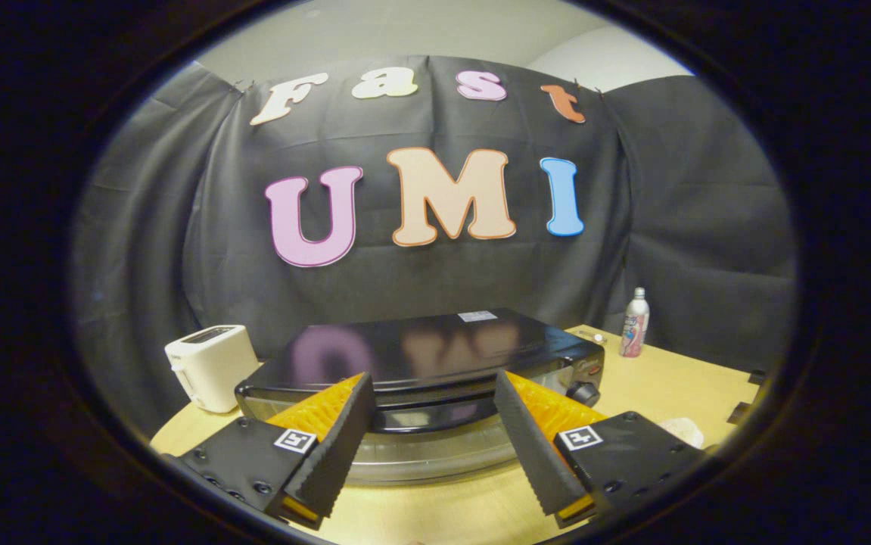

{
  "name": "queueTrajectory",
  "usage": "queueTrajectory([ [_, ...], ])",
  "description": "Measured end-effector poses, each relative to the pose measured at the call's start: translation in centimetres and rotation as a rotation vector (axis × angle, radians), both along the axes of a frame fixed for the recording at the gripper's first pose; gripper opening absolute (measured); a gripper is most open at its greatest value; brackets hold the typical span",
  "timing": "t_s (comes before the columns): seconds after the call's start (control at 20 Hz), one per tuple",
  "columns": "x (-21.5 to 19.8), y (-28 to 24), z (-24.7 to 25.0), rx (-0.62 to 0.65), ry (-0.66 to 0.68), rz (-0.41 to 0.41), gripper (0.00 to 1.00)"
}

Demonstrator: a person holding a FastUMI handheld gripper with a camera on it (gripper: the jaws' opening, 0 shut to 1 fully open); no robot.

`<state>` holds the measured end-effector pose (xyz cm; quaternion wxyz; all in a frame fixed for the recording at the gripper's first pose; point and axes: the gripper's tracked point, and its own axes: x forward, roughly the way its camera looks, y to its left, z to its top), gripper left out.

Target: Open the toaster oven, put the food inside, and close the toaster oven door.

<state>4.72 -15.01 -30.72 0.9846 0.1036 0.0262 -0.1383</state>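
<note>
- The gripper (431, 393) hangs above the near part of the desk (677, 386), looking slightly down on the toaster oven (420, 356).
- Its two fingers (340, 443) stand wide apart, and nothing is held between them.
- Each finger has a black ribbed pad on its inner face and an orange body behind it, mounted on a black block that carries a small square marker.
- The toaster oven sits just ahead of the fingers, filling the gap between their tips.
- It is a black box with a glossy top that mirrors the wall behind it.
- Its glass door (427, 446) faces the gripper and looks closed, with a dark handle bar (431, 416) running across the top of the door between the two fingertips.
- A round knob (583, 392) shows on the oven's front, right of the door and just beyond the right finger.
- A white pop-up toaster (210, 365) stands on the desk to the left of the oven, close beside it but apart.
- A slim bottle (635, 323) stands upright on the desk to the right of the oven, further back and well clear of it.
- A pale, crumpled item (683, 430) lies on the desk by the right finger's block; I cannot tell what it is.
</note>
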Motion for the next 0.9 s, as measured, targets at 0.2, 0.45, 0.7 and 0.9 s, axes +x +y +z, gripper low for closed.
queueTrajectory([
  [0.2, -2.3, 0.1, -0.7, 0.017, -0.002, -0.014, 1.0],
  [0.45, -6.3, -0.7, -2.5, 0.05, 0.034, -0.045, 1.0],
  [0.7, -8.6, -0.8, -4.1, 0.062, 0.05, -0.077, 1.0],
  [0.9, -10.2, -0.7, -5.5, 0.03, 0.087, -0.103, 1.0],
])
